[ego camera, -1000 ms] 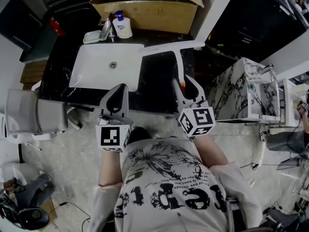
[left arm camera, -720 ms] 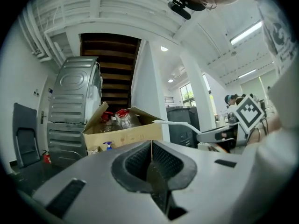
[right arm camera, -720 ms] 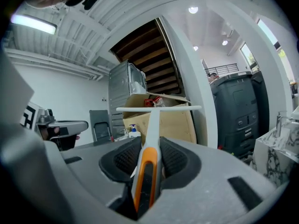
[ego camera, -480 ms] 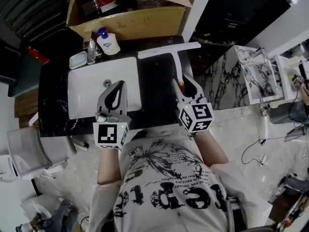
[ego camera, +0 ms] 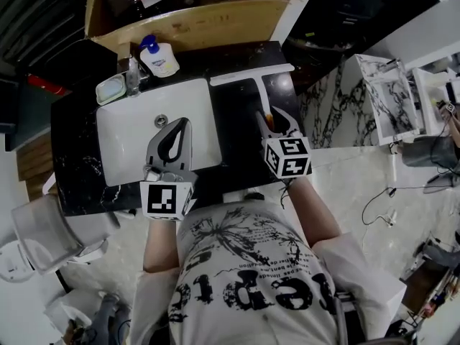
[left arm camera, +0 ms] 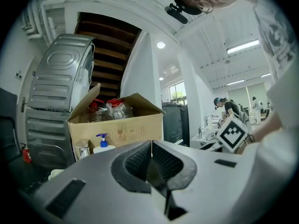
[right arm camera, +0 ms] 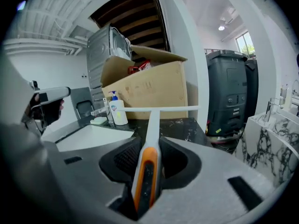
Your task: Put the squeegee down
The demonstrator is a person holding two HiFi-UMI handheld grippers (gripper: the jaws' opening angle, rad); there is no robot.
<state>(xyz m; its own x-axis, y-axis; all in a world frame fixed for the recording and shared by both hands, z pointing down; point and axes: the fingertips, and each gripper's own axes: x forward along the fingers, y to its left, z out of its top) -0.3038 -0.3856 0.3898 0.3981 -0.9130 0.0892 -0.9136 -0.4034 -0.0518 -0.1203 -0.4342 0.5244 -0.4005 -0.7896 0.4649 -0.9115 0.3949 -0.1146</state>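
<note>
The squeegee is white with a long T-shaped blade and an orange grip. It stretches over the black counter, right of the sink, with its blade at the far end. My right gripper is shut on the orange grip. In the right gripper view the handle runs out between the jaws to the blade, level above the counter; whether it touches I cannot tell. My left gripper hangs over the basin's front right part. Its jaws meet with nothing between them.
A soap bottle, a faucet and a soap dish stand behind the basin. An open cardboard box sits behind the counter. A marble-patterned cabinet is to the right. A black bin stands beyond the counter's end.
My right gripper has come down toward the counter with the squeegee still in it. My left gripper has moved forward over the basin. Both grips are unchanged.
</note>
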